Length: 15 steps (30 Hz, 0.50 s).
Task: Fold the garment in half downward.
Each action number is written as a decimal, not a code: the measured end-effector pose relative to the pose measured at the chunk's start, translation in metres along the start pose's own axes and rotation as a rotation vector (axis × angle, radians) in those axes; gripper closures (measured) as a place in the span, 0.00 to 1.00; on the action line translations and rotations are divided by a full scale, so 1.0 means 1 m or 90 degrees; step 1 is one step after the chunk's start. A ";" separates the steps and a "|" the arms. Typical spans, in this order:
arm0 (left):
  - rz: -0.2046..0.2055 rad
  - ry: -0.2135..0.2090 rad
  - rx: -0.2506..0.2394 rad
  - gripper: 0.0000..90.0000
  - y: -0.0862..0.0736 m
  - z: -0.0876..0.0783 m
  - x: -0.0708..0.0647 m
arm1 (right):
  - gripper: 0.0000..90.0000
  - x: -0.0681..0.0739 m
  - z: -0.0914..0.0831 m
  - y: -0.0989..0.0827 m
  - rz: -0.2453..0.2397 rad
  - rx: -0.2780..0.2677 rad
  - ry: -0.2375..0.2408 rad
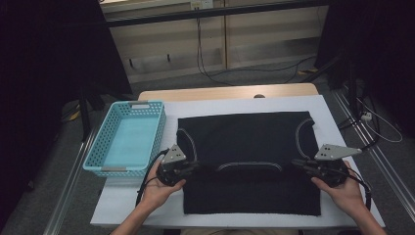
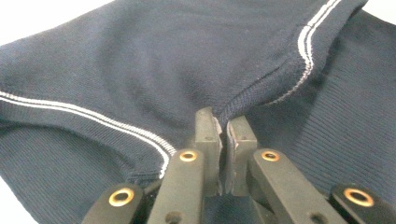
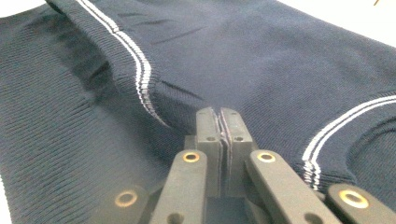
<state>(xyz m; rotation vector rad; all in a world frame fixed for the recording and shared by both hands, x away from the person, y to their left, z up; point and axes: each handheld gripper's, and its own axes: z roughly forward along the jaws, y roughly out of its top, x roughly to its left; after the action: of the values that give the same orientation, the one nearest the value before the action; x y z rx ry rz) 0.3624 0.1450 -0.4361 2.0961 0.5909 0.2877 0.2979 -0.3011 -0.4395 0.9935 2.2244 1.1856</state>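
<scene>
I find both the left gripper [image 1: 195,166] and right gripper [image 1: 297,163] clamped on the dark navy knitted white-trimmed vest [image 1: 247,142], shoulders folded toward the near hem; remaining folds and light blue plastic basket [image 1: 128,139] pending.

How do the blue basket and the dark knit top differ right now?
The blue basket is a stiff, perforated tub standing free at the table's left; the dark knit top is soft cloth, folded flat mid-table. The basket is light turquoise; the top is navy with white trim. Nothing grips the basket; the left gripper and right gripper are both shut on the top. Both rest on the white table.
</scene>
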 end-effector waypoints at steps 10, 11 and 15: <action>0.003 -0.019 0.004 0.96 -0.004 -0.006 -0.011 | 0.97 0.008 -0.010 -0.004 -0.003 -0.006 0.003; 0.004 -0.022 0.004 0.96 -0.004 -0.006 -0.012 | 0.97 0.008 -0.012 -0.005 0.000 -0.009 0.002; 0.006 -0.027 0.009 0.96 -0.005 -0.008 -0.016 | 0.97 0.011 -0.018 -0.008 0.001 -0.013 0.004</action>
<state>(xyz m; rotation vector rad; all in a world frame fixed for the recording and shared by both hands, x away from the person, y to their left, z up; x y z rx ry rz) 0.3442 0.1448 -0.4358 2.1136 0.5603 0.2446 0.2758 -0.3050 -0.4374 0.9853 2.2126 1.2109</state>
